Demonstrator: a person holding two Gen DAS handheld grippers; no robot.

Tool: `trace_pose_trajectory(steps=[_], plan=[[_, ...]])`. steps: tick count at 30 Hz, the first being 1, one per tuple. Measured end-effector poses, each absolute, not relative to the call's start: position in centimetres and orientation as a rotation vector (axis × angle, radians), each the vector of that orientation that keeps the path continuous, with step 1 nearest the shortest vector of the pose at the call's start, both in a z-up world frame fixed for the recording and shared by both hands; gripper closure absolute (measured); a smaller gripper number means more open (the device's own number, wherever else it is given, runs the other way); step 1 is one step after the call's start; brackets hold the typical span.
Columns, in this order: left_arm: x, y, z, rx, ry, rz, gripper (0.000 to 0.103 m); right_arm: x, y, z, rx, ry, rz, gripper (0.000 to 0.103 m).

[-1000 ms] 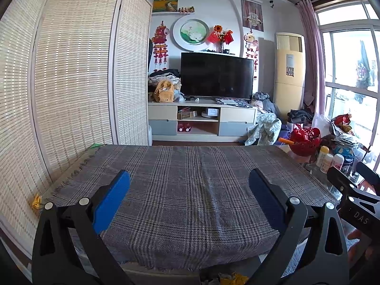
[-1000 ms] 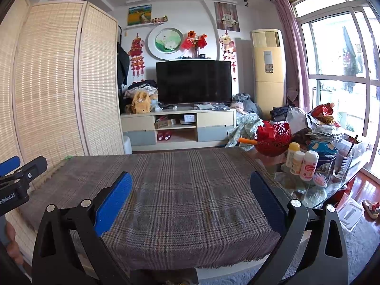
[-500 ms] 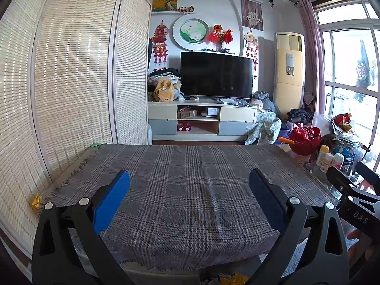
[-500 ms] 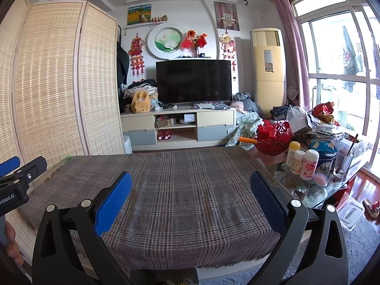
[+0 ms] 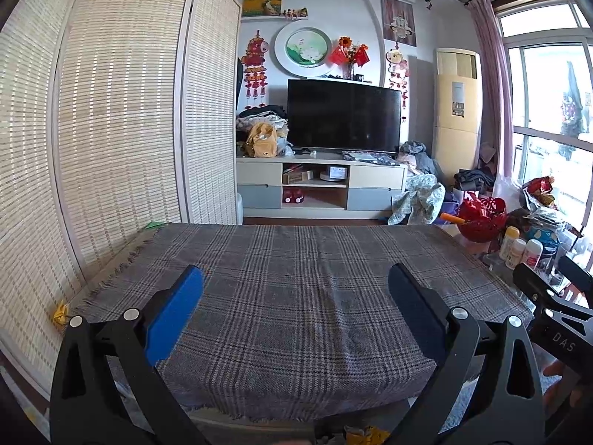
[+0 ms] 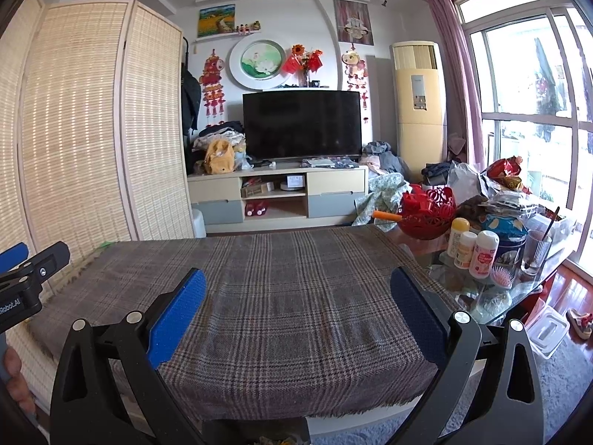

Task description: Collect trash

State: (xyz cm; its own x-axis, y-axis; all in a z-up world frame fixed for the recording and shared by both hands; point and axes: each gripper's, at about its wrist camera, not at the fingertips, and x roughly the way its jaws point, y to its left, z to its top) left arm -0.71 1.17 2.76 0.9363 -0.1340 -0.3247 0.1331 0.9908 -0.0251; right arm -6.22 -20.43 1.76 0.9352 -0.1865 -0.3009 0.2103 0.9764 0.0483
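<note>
left gripper (image 5: 295,306) jaws wide apart, nothing between the blue pads, held level just off the near edge of the plaid cloth (image 5: 296,278). right gripper (image 6: 298,309) same: spread wide, empty, facing the same cloth from a bit further right. each gripper shows at the edge of the other's view, so they sit side by side, near but not touching.

cloth top looks bare, no trash on it. likely trash: a small yellow crumpled scrap (image 5: 59,313) off the cloth's left edge by the woven screen (image 5: 111,129), and yellowish crumpled bits (image 5: 365,435) low at the bottom of the left view below the cloth's near edge, mostly cut off, can't tell what they are. no bin visible in either view.

step in hand, judged: locate and approach first piece. tip the left gripper down toward the bits below the near edge so they come into full view, keep jaws apart until a pad sits on each side of a piece, then close gently since it looks light and crumpled. keep the right gripper clear of the cluttered side table (image 6: 481,289) with bottles (image 6: 470,248) and glass (image 6: 535,252), easy to knock.
</note>
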Motion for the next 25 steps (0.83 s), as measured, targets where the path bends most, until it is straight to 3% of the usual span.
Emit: trace_pose_trajectory(steps=[25], plan=[[-0.10,1.53,2.80,0.009,0.335,-0.153,0.008,-5.29,-20.26,1.60,0.075,0.320,-0.195,0.003]])
